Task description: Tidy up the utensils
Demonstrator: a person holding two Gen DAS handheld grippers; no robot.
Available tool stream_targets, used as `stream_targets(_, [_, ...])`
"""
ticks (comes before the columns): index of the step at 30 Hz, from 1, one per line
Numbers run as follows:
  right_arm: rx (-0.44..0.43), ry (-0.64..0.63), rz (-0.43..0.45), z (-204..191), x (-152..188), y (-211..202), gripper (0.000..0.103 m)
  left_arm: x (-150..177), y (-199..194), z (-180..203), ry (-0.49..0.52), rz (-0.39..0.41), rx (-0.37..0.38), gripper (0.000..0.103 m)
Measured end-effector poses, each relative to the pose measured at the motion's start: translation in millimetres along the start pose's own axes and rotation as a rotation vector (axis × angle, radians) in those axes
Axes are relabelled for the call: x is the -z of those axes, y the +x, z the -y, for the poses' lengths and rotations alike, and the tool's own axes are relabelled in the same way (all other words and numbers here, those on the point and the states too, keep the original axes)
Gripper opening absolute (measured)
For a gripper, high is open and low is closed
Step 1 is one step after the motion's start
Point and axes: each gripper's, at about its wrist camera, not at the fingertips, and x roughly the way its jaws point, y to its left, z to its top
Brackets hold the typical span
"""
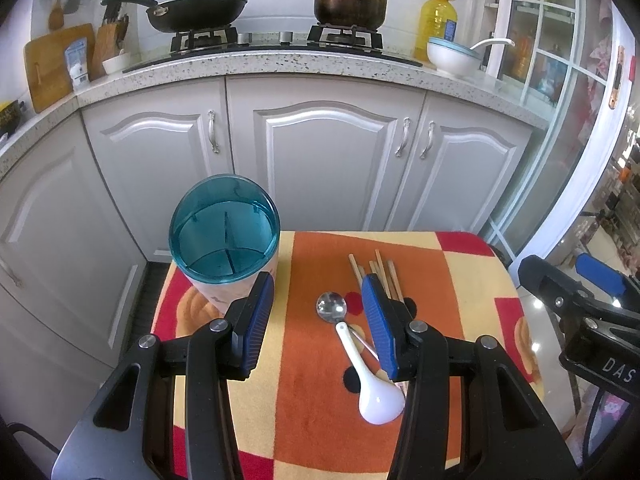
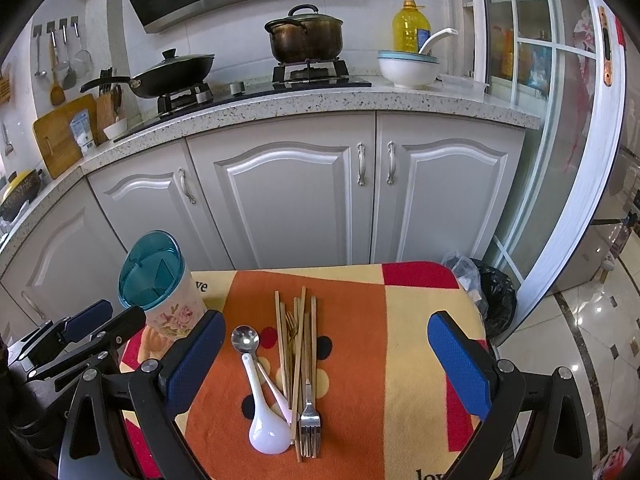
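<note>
Right wrist view: utensils lie loose on the surface (image 2: 420, 320).
Both grippers, left gripper (image 1: 318, 324) and right gripper (image 2: 326, 364), gape empty (teal holder (image 2: 160, 284) upright beside chopsticks (image 2: 298, 344)).

Left wrist view: right finger of the left tool (image 1: 318, 320) hides most of the chopsticks (image 1: 378, 270) and the metal spoon (image 1: 331, 306) handle; forks not visible there. Right tool (image 1: 580, 300) cut off by the frame edge. Right wrist view: left tool (image 2: 86, 326) partly out of frame, opening unclear. Holder (image 2: 160, 292) base hidden behind a tool finger. Small gold fork (image 2: 293, 326) mostly buried among the chopsticks. Tabletop (image 2: 420, 360) near edge cut off; printed lettering only partial.
</note>
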Motion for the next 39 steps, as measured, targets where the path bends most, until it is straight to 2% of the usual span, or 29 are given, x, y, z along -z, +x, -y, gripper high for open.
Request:
stream_targets(28, [0.005,-0.006,-0.025,8,-2,5,0.101,0,6,3,-0.003,-0.026,0.014,0.045])
stream_targets(35, [0.007,-0.008,-0.052,9,1,12,0.101,1,13,2,-0.009,-0.049,0.020,0.045])
stream_targets(39, [0.002,-0.008,-0.064,11,3,16,0.101,3,21,-6,-0.043,-0.088,0.050,0.045])
